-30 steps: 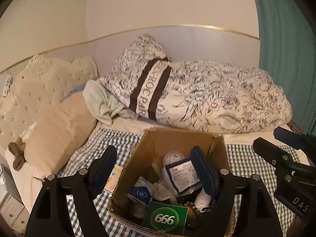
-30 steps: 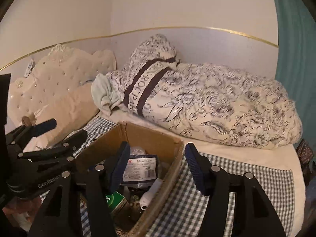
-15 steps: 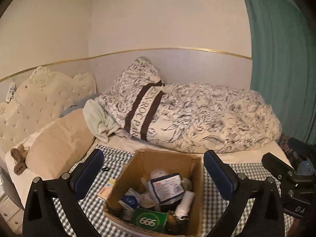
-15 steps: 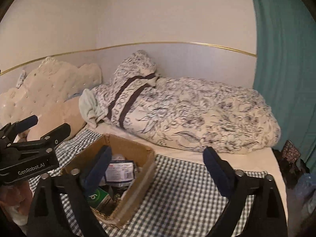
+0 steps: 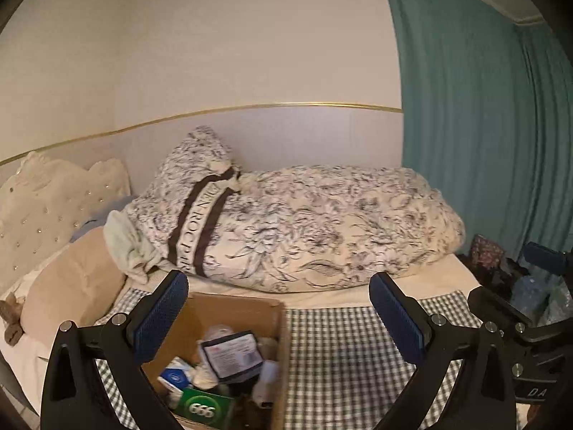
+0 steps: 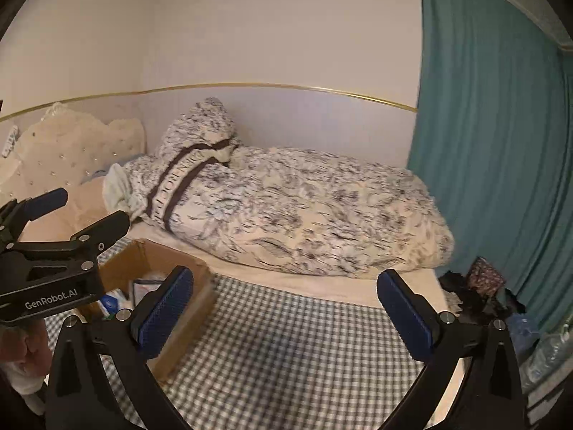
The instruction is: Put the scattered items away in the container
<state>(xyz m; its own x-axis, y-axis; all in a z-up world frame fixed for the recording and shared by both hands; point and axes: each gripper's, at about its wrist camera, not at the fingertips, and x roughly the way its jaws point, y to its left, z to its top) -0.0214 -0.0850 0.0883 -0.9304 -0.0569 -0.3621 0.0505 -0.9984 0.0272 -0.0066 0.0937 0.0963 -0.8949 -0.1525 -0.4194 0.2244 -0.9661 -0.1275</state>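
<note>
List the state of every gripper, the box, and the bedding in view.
left gripper: open, empty, above the box.
right gripper: open, empty, over the checked blanket.
cardboard box: open-topped, upright, filled with small items.
green 666 pack: inside the box.
floral duvet: bunched along the wall.
teal curtain: drawn.

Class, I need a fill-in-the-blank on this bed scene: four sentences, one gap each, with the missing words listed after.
1. The items lie inside a cardboard ____.
2. The green pack in the box bears the number ____.
3. Both the left gripper and the right gripper are ____.
4. The box stands on a ____ cloth with a check pattern.

Missing words: box; 666; open; gingham
</note>
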